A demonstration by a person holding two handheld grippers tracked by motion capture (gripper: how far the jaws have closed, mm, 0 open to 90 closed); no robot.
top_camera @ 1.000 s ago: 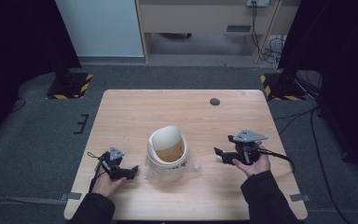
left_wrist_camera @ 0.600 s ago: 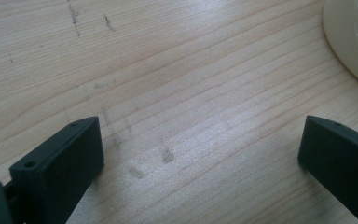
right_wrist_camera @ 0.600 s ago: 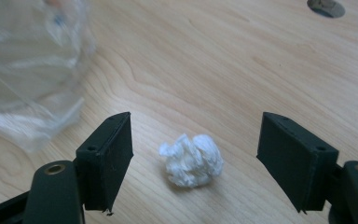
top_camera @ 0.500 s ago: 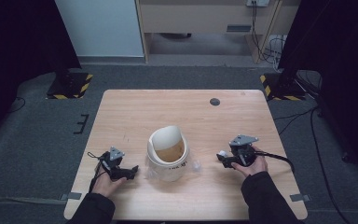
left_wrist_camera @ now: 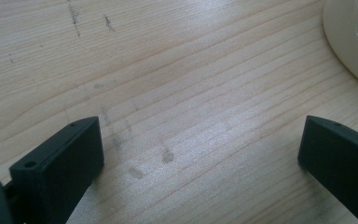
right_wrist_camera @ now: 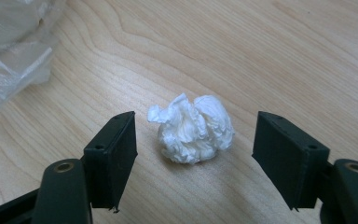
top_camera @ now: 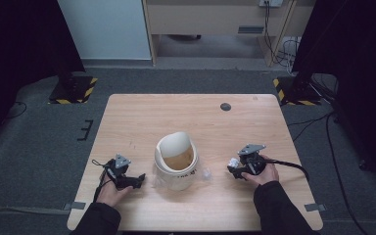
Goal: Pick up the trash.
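Observation:
A crumpled white tissue (right_wrist_camera: 193,129) lies on the wooden table (top_camera: 142,117), right of a white bin (top_camera: 176,159) that stands mid-table. My right gripper (right_wrist_camera: 196,136) is open, one jaw on each side of the tissue, neither touching it. In the high view the right gripper (top_camera: 232,169) sits low at the table's right, with the tissue (top_camera: 233,161) at its tips. My left gripper (top_camera: 138,179) rests left of the bin. It (left_wrist_camera: 200,140) stands open over bare wood, with the bin's wall (left_wrist_camera: 349,42) at the upper right.
The bin has a tilted swing lid (top_camera: 174,142) and a clear plastic liner (right_wrist_camera: 9,46) spilling out at its base. A small clear scrap (top_camera: 206,173) lies between bin and right gripper. A dark round spot (top_camera: 225,106) marks the far table.
My right gripper has moved toward the person and slightly left, coming down around the tissue. The left gripper and the bin have not moved.

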